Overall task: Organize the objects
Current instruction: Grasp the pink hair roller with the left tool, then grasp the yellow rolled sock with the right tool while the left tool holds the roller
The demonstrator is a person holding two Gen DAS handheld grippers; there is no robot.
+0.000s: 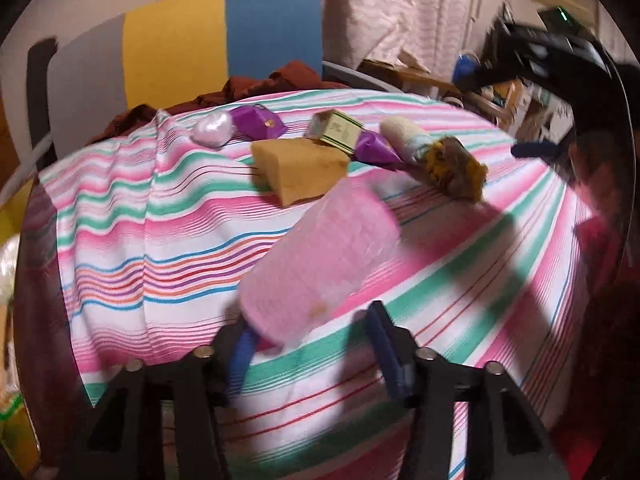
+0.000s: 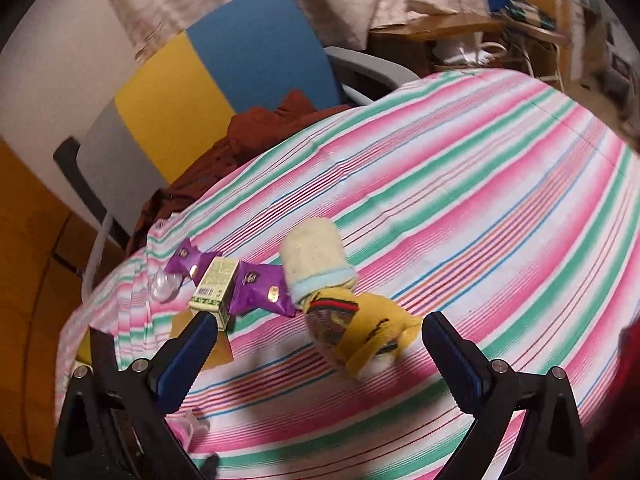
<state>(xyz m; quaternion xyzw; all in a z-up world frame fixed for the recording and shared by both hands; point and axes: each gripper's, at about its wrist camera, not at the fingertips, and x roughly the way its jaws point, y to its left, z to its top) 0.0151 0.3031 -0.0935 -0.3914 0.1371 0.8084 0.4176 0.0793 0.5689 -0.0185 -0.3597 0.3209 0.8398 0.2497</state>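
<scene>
On the striped tablecloth [image 1: 132, 216] a translucent pink cup [image 1: 320, 260] lies tilted between the fingers of my open left gripper [image 1: 314, 354]. It touches the left pad and stands apart from the right one. Behind it are a tan sponge [image 1: 296, 168], a green-and-cream box [image 1: 336, 130], two purple packets [image 1: 260, 122], a white sock roll [image 1: 404, 138] and a yellow sock bundle [image 1: 452, 168]. My right gripper [image 2: 320, 360] stands wide open just short of the yellow sock bundle [image 2: 360, 332]. The white sock roll [image 2: 316, 264], box [image 2: 214, 284] and a purple packet [image 2: 264, 288] lie beyond it.
A chair with a grey, yellow and blue back [image 1: 172, 48] stands behind the table with a maroon cloth [image 1: 260, 88] on its seat. A pale shiny lump [image 1: 212, 130] lies at the far left of the row. A cluttered wooden desk [image 2: 460, 24] stands at the back right.
</scene>
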